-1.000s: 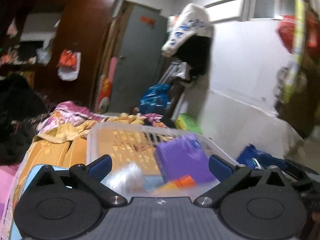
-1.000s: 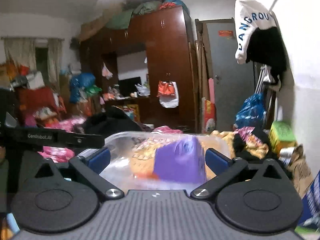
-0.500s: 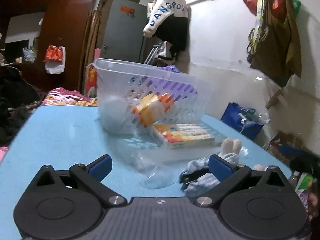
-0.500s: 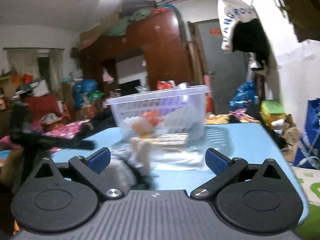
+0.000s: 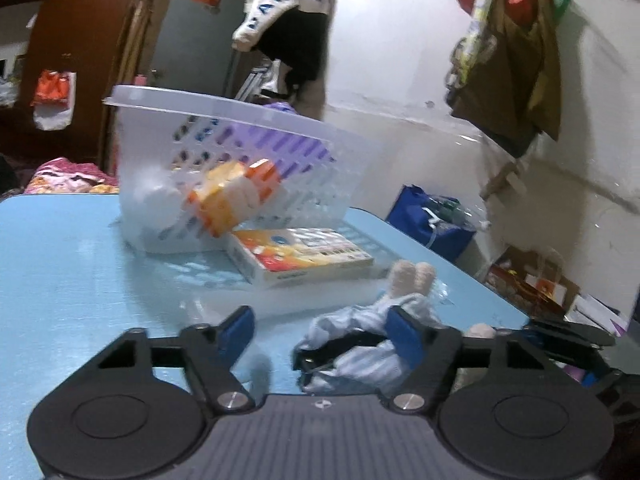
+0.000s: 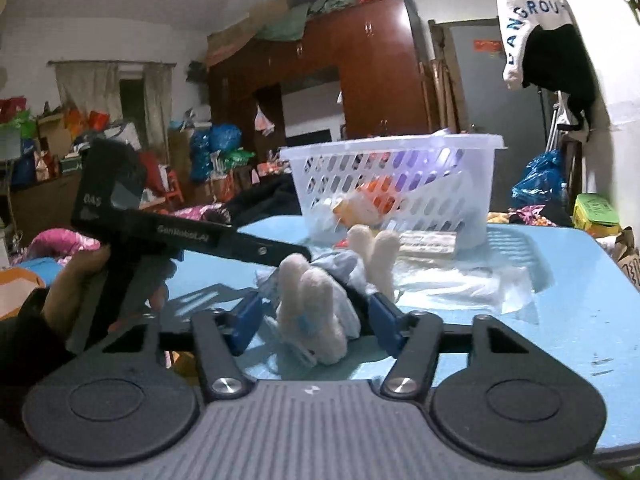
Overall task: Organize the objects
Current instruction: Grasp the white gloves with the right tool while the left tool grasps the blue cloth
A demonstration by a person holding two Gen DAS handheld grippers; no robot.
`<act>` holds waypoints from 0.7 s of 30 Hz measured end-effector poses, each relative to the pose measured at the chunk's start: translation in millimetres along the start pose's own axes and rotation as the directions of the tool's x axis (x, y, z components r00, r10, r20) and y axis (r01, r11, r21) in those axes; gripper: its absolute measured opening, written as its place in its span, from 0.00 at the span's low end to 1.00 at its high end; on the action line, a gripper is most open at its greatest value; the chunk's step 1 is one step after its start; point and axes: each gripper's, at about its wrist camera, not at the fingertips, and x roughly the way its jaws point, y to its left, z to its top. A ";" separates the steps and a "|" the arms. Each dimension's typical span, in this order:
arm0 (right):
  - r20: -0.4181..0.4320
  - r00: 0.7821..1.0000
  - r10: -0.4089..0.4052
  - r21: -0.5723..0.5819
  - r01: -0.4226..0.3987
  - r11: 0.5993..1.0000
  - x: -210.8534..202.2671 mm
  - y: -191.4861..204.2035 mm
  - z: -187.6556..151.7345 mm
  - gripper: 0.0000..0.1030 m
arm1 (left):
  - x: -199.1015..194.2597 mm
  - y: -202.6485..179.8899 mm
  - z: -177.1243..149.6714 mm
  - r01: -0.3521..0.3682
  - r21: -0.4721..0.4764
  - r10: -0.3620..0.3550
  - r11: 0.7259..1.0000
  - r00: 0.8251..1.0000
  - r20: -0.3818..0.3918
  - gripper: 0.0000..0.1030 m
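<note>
A crumpled bundle of pale blue cloth and white socks (image 5: 360, 344) lies on the blue table (image 5: 72, 272). My left gripper (image 5: 320, 332) is low over the table with its jaws closing. The bundle lies between them against the right finger, with a gap at the left finger. My right gripper (image 6: 314, 320) meets the same bundle (image 6: 316, 312) from the other side. Its jaws are closing too, and both pads stand just off the socks. Behind stands a white slotted basket (image 6: 472, 168) holding a purple box and an orange-and-white box (image 5: 232, 200).
A flat printed box (image 5: 300, 256) lies in front of the basket on a clear plastic sheet (image 6: 460, 280). A person's hand (image 6: 76, 280) holds the left tool at the left. A blue bag (image 5: 432, 220) and cardboard boxes sit beyond the table's right edge.
Both grippers came down from above the basket to table level and closed in on the cloth-and-sock bundle. Their jaws, wide before, have narrowed around it.
</note>
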 end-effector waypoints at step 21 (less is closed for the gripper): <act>-0.002 1.000 0.002 -0.072 -0.002 0.997 1.0 1.5 -10.3 0.34 | -9.2 -14.3 -8.5 0.104 0.069 -0.105 0.992 0.994 0.014 0.31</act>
